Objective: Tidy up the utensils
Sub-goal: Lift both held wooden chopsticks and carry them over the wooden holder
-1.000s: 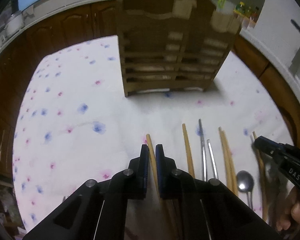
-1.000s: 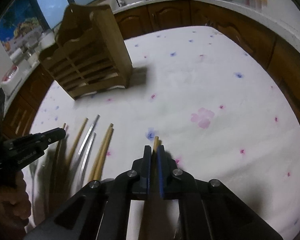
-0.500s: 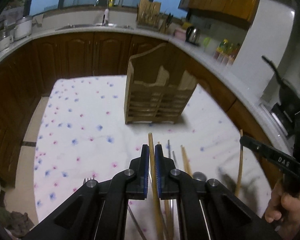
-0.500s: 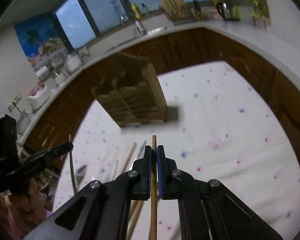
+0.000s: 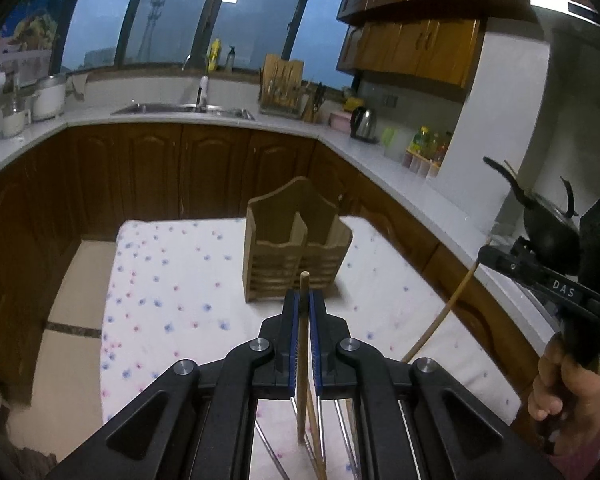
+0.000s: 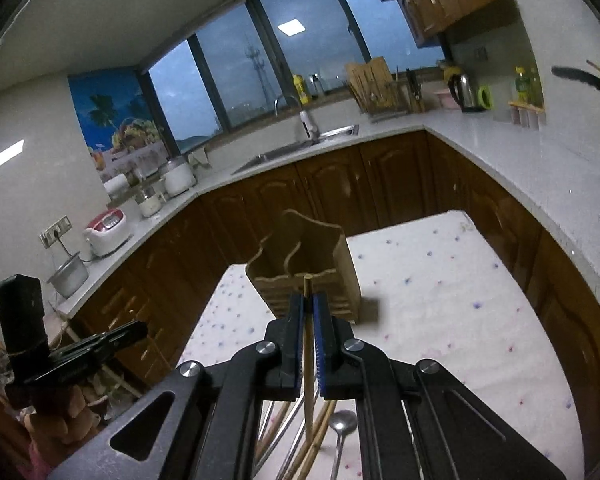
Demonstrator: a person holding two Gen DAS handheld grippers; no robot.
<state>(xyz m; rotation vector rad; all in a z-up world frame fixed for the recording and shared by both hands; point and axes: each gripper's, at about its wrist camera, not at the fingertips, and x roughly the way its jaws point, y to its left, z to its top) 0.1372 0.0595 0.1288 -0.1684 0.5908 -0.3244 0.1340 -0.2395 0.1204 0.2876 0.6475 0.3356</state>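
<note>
Desk (image 5: 172, 280) with flowered cloth, kitchen counters around it. Wooden utensil holder (image 5: 296, 252) upright near the desk's far end, compartments open upward. Left tool (image 5: 303, 304) above the desk, clamped narrow on a wooden chopstick (image 5: 301, 360), tip pointing toward the holder. Right tool (image 6: 308, 308) likewise clamped on a second chopstick (image 6: 308, 360). Remaining chopsticks and a metal spoon (image 6: 342, 420) lie on the cloth below.

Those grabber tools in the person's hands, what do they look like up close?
Each is matte black plastic with silver screws; the left gripper and right gripper have two flat fingers lined with blue ridged pads. White "DAS" lettering marks the right one's side.
</note>
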